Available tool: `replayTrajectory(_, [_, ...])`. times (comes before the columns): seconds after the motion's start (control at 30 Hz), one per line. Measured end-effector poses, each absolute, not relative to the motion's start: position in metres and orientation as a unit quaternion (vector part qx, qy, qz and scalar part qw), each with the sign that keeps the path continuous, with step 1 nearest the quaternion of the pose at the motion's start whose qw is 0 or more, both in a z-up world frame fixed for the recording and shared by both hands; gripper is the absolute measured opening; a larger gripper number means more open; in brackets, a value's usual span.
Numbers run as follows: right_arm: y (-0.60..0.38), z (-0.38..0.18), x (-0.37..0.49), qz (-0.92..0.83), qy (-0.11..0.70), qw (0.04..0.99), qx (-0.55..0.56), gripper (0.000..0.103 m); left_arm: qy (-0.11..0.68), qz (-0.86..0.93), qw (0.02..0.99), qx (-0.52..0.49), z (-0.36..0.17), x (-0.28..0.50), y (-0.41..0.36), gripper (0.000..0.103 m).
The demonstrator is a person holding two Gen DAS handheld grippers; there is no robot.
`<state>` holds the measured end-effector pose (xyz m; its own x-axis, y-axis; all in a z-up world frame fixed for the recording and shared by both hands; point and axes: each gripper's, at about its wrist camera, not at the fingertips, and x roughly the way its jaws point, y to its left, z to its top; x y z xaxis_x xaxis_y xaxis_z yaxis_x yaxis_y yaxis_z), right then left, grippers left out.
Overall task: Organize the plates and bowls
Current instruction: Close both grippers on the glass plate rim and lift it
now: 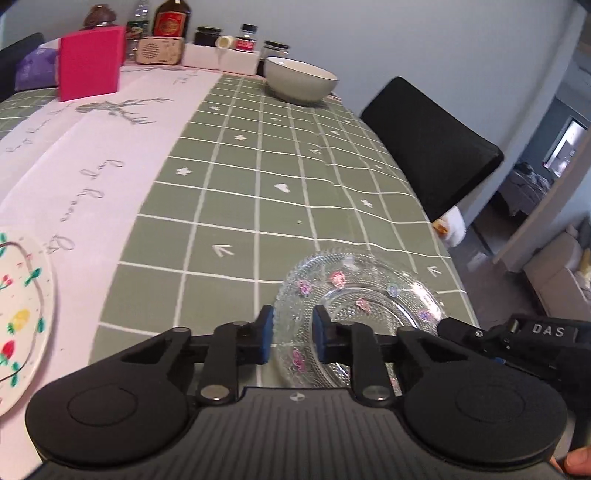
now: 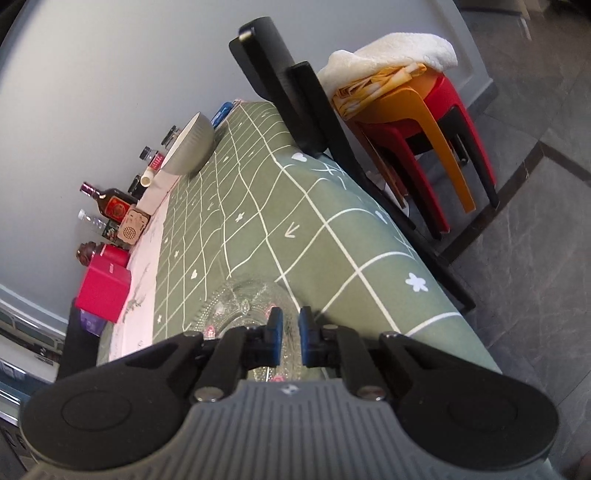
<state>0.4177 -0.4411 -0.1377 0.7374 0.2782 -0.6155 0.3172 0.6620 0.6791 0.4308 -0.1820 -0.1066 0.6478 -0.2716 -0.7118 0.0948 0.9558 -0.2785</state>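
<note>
A clear glass plate (image 1: 354,280) with small painted flowers lies near the right edge of the green checked tablecloth. My left gripper (image 1: 293,332) is shut on its left rim, one blue pad outside and one inside. My right gripper (image 2: 291,328) is shut on the opposite rim of the same glass plate (image 2: 243,295). In the left wrist view the right gripper (image 1: 448,326) comes in from the right and meets the plate's edge. A grey bowl (image 1: 301,83) stands at the far end of the table. A white plate (image 1: 22,314) painted with fruit lies at the left on the pink runner.
A pink box (image 1: 90,62), bottles (image 1: 171,18) and jars (image 1: 275,48) line the far wall. A black chair (image 1: 432,147) stands at the table's right side. Beyond it are stacked red and orange stools (image 2: 424,122) with cloths on top. The table edge (image 2: 424,295) drops off just right of the glass plate.
</note>
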Motion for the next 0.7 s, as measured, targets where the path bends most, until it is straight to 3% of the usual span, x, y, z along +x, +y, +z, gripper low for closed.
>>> replayTrajectory(0.2, [-0.435,-0.139,0.413,-0.001,0.356,0.821,0.446,0.008,0.404,-0.08,0.903,-0.122,-0.105,0.419,-0.168,0.021])
replayTrajectory(0.7, [-0.415,-0.115,0.392,0.011,0.371,0.83,0.417,0.005,0.416,-0.071,0.896,-0.139,-0.079,0.382,-0.148,0.018])
